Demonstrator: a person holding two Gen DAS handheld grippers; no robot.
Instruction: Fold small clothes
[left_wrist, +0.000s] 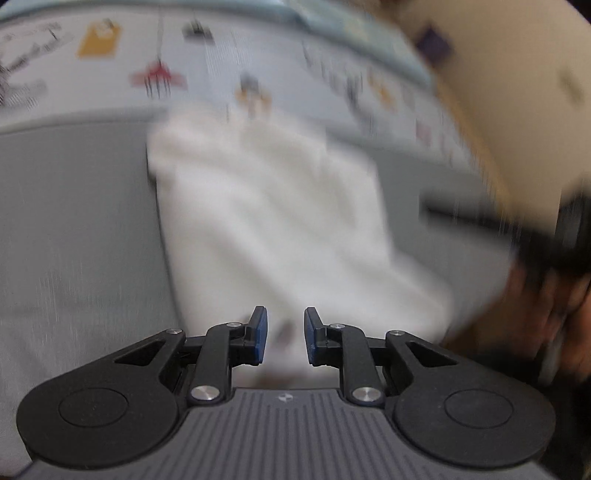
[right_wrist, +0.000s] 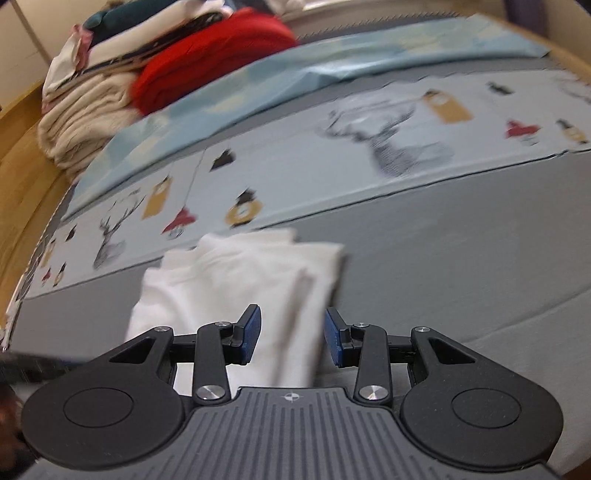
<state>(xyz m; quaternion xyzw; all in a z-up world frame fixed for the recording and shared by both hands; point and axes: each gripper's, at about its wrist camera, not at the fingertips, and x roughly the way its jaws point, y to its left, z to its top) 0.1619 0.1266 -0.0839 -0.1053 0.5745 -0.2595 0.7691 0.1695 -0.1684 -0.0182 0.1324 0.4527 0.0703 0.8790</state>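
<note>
A small white garment (left_wrist: 266, 221) lies folded into a long strip on the grey bed surface (left_wrist: 74, 221); the left wrist view is blurred by motion. My left gripper (left_wrist: 285, 334) hovers over its near end, jaws apart, the pads clear of the cloth seen in the gap. In the right wrist view the same white garment (right_wrist: 229, 280) lies ahead. My right gripper (right_wrist: 292, 334) stands open above its near right edge, gripping nothing. A hand (left_wrist: 546, 295) with a dark blurred shape shows at the right of the left wrist view.
Beyond the garment lies a pale sheet printed with deer and tags (right_wrist: 388, 147), then a light blue cloth (right_wrist: 295, 74). A pile of folded clothes, red (right_wrist: 207, 62) and cream (right_wrist: 85, 110), stands at the back left. Wooden flooring (right_wrist: 22, 166) borders the left.
</note>
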